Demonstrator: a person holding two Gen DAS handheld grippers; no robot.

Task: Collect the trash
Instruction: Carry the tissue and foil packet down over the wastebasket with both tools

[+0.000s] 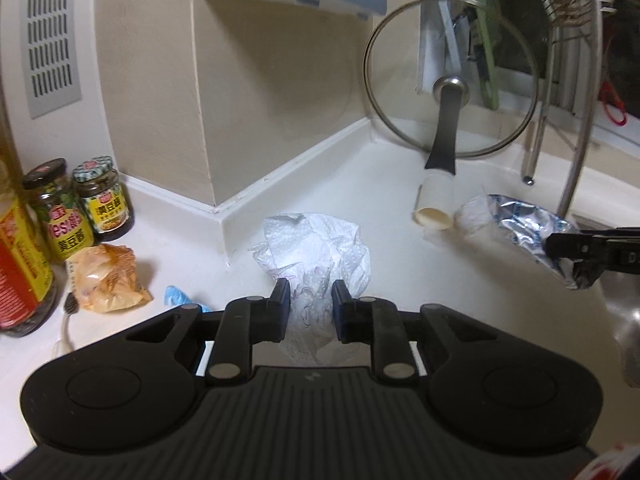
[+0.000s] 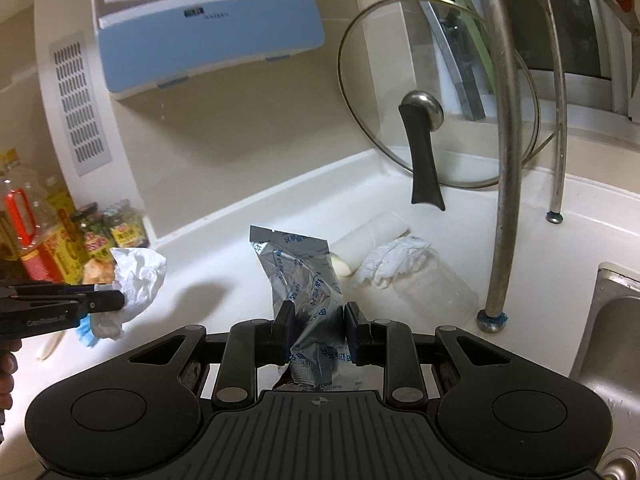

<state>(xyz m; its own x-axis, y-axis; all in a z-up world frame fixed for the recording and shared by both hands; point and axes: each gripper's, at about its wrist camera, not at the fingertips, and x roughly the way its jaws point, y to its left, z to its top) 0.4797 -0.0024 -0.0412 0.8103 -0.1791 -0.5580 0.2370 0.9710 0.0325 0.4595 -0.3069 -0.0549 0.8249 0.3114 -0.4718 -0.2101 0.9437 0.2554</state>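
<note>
While my left gripper [image 1: 311, 294] clamps the tissue [image 1: 316, 256], it bulges straight ahead, off the counter [image 1: 392, 184]. In the right view, my right gripper [image 2: 318, 316] pinches the wrapper [image 2: 304, 276], long axis pointing away; cup [image 2: 432, 284] lies beyond-right.

White counter [image 1: 360, 184] bearing sauce jars [image 1: 80, 204], orange wrapper [image 1: 108, 280], paper tube [image 1: 436, 204], clear cup [image 2: 432, 288]
</note>
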